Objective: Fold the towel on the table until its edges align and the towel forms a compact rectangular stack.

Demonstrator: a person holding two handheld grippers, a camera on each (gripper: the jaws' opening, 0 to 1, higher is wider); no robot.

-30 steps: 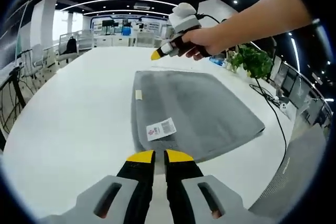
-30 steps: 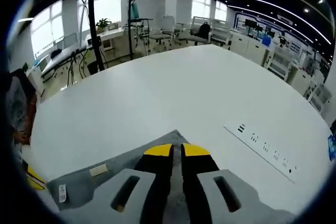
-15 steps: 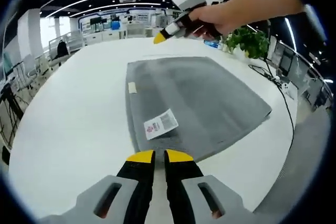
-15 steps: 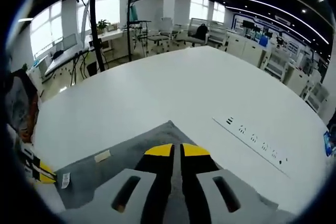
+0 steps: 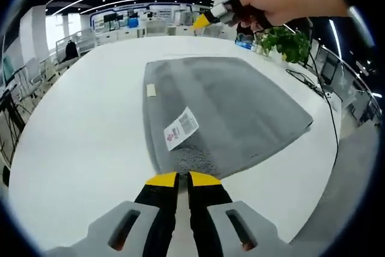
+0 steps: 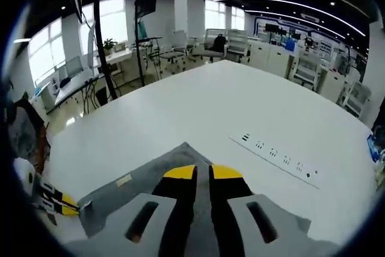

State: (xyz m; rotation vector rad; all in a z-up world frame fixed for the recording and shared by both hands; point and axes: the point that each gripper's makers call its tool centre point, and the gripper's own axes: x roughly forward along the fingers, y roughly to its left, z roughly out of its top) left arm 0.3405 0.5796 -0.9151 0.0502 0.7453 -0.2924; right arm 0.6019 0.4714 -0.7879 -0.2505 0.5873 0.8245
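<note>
Towel (image 5: 228, 112) (grey, white tag at 7 o'clock) is spread flat on the table (image 5: 78, 142). Left gripper (image 5: 183, 178) and right gripper (image 6: 203, 171) are closed, empty; the right has been raised since earlier.

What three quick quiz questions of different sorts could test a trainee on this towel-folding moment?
1. True or false: the grey towel lies spread flat on the white table.
2. Multiple choice: the white label with red print sits (a) on the towel near the left gripper, (b) on the bare table, (c) on the potted plant.
3. Fill in: in the left gripper view, the right gripper hovers above the towel's ____ edge.

Key: 1 true; 2 a; 3 far.
</note>
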